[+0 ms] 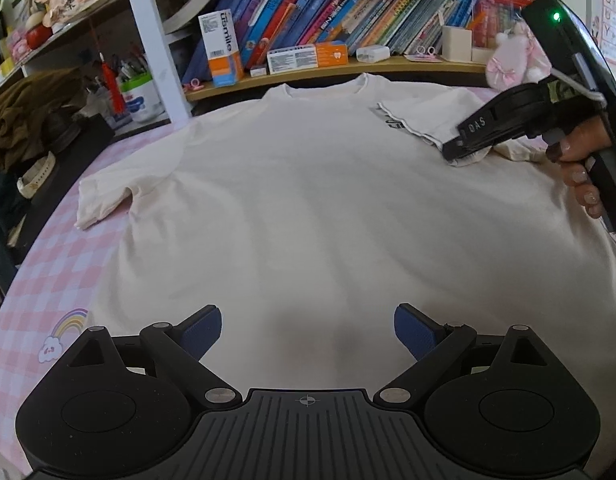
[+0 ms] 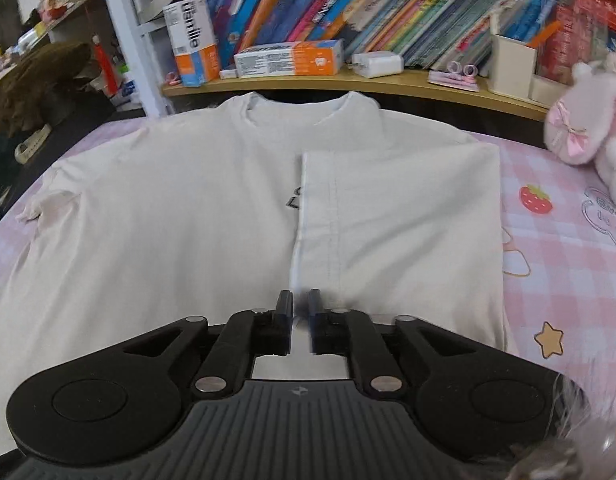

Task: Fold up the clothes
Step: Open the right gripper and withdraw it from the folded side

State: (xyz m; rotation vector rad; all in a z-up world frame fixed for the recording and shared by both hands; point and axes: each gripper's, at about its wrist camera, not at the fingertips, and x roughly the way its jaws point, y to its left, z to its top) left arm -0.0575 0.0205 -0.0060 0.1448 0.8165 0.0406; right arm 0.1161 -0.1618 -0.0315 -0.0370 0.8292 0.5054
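A cream T-shirt (image 1: 292,200) lies flat on a pink checked cloth, collar toward the bookshelf. Its right sleeve (image 2: 391,216) is folded inward over the chest and partly covers a dark print. My right gripper (image 2: 299,304) is shut on the hem edge of that folded sleeve; it also shows in the left wrist view (image 1: 453,150), low over the shirt's right side. My left gripper (image 1: 308,330) is open and empty, just above the shirt's lower middle. The shirt's left sleeve (image 1: 102,200) lies spread out flat.
A wooden shelf (image 1: 347,70) with books and boxes runs behind the collar. A pink plush toy (image 2: 587,128) sits at the right. Dark clothes (image 1: 24,120) and clutter lie at the left. The pink checked cloth (image 1: 48,300) shows around the shirt.
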